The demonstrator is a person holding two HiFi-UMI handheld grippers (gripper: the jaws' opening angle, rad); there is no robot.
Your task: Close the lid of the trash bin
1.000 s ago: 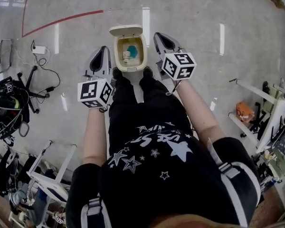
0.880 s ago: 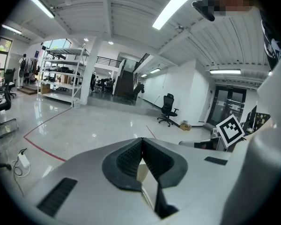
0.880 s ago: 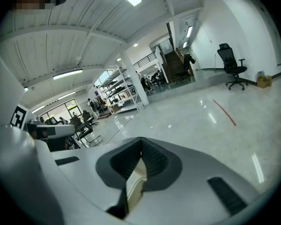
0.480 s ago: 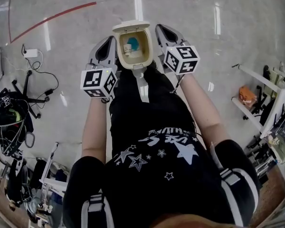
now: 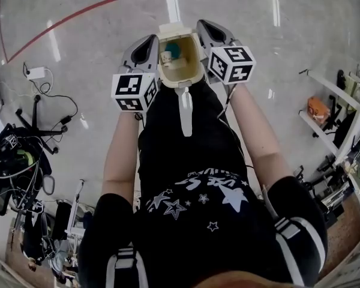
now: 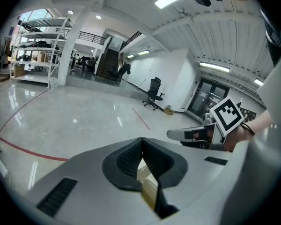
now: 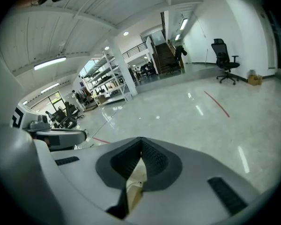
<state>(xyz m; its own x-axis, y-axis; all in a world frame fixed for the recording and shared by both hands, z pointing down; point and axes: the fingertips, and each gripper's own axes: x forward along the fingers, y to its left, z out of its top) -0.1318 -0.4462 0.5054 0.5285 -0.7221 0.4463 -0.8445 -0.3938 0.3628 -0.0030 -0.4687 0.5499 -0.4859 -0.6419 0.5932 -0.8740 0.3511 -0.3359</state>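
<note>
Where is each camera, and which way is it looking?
Head view: on the person's head, facing steeply down at the open trash bin; arms, left gripper, right gripper show.
Left gripper view: on the left gripper, facing along its shut jaws across the floor; right gripper shows.
Right gripper view: mirrored, left gripper shows.
Shared: both gripper views glimpse the trash bin below.

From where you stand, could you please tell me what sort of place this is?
Probably a large open workshop or lab hall: a wide polished floor with a red line across it, tall metal shelving racks, and an office chair standing alone.
</note>
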